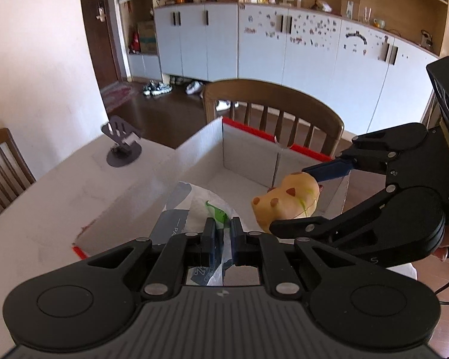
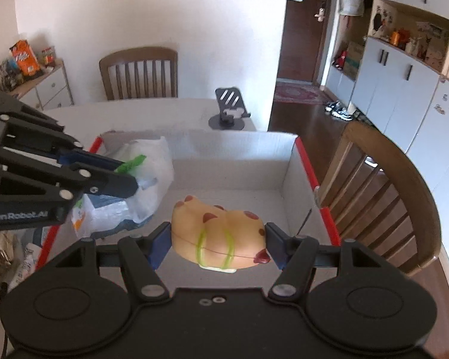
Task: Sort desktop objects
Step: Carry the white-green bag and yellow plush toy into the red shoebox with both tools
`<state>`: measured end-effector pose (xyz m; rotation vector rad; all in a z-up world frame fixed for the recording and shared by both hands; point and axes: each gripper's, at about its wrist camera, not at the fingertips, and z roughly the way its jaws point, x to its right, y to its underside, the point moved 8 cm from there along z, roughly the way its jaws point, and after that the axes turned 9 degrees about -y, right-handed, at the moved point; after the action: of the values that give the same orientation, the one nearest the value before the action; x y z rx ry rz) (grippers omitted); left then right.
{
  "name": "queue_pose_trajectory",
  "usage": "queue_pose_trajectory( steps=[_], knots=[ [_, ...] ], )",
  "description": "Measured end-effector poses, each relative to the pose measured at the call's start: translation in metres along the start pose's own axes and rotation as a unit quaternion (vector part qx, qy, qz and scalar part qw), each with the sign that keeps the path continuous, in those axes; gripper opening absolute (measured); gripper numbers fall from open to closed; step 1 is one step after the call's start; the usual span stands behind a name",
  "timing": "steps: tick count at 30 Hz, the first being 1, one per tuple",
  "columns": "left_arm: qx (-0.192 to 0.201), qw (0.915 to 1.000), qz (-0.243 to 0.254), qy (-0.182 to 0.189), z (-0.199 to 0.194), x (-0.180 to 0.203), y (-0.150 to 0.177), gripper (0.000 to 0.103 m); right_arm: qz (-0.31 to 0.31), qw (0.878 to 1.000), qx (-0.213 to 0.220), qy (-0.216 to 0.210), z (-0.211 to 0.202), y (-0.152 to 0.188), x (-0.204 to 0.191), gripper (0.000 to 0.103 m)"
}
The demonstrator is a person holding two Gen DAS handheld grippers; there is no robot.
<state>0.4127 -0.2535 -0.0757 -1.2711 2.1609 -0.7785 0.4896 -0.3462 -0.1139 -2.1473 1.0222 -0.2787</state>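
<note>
Left gripper (image 1: pixel 223 233), lettered "GenRobot.AI", jaws pinched tight on a plastic bag (image 2: pixel 146 173), and right gripper (image 2: pixel 217 239), jaws wide, clamping a spotted yellow toy (image 2: pixel 218 230), both above the cardboard box (image 2: pixel 239 143).

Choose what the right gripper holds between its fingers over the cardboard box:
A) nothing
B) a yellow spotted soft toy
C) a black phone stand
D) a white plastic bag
B: the right gripper clamps the yellow spotted toy from both sides, above the cardboard box.
</note>
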Motion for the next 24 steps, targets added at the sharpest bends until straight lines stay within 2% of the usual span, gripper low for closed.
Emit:
queue_pose_trajectory(
  steps=[4, 13, 24],
  knots=[
    [-0.020, 0.9997, 0.011, 0.001, 0.020, 0.004, 0.002, 0.008, 0.001, 1.000, -0.018, -0.006, 0.012, 0.005, 0.006, 0.066],
    [-0.081, 0.9965, 0.014, 0.016, 0.063, 0.007, 0.014, 0.008, -0.006, 0.995, -0.100, -0.030, 0.052, 0.025, 0.019, 0.066],
    [-0.122, 0.9921, -0.005, 0.030, 0.085, 0.009, 0.024, 0.008, -0.016, 0.987, -0.155, -0.042, 0.068, 0.035, 0.022, 0.066]
  ],
)
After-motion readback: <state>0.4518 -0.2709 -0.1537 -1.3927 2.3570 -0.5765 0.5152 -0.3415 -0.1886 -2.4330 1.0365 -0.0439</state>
